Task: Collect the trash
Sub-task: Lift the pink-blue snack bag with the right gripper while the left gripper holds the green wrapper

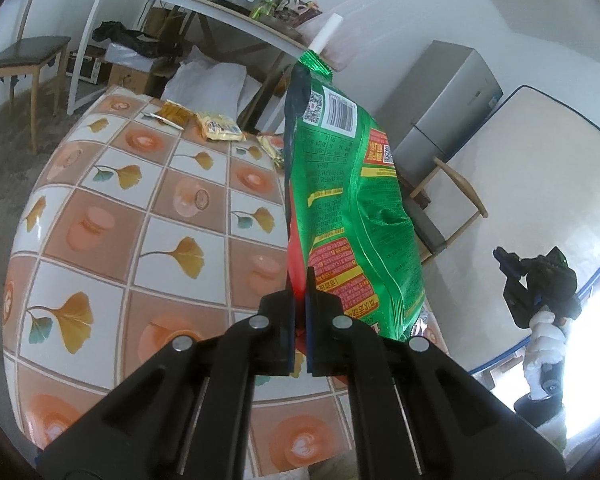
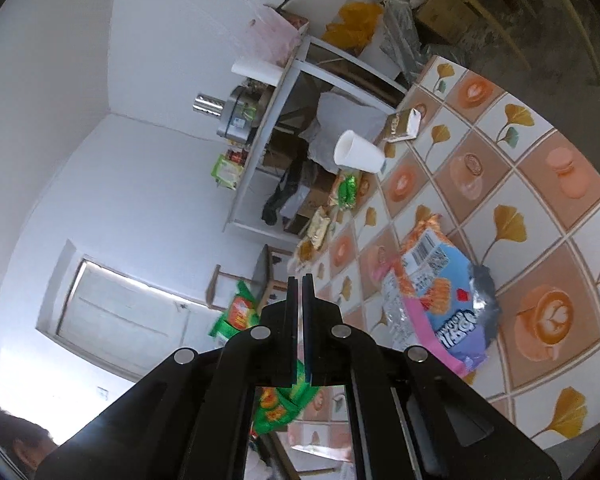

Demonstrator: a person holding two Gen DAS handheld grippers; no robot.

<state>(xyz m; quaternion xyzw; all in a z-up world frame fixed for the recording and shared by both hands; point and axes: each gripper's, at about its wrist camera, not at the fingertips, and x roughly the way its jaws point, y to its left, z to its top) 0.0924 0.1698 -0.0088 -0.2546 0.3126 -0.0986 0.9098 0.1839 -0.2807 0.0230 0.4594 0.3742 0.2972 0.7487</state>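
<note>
Surface: table (image 1: 112, 216) under a glossy tiled-print cloth, alternating white squares with yellow ginkgo leaves and peach squares with coffee cups and macarons. Room: white walls; a long white-framed side table (image 1: 204, 4) at the back, loaded with a metal cooker and packets, boxes and bags stowed beneath it; a wooden chair with dark seat (image 1: 24, 52) at far left in the left wrist view; a grey metal cabinet (image 1: 448, 100) and a pale mattress leaning on the wall at right.

Hard to read: small yellow snack wrappers (image 1: 216, 126) lie at the far table edge, print illegible. In the left wrist view the right gripper (image 1: 504, 258) is small and backlit by the window; its pads are not resolvable there. In the right wrist view the lower part of the green bag is hidden behind the gripper body.

Task items: large crinkled green foil snack bag with red and yellow panels and a barcode (image 1: 352, 200) hangs upright above the table, its lower edge pinched between the jaws of the left gripper (image 1: 300, 292). Right gripper (image 2: 300, 296) jaws are pressed together on nothing. On the cloth near it: a flattened blue, pink and orange snack bag (image 2: 440, 292), a white foam cup on its side (image 2: 360, 152), and a small green wrapper (image 2: 346, 188) beyond it.
</note>
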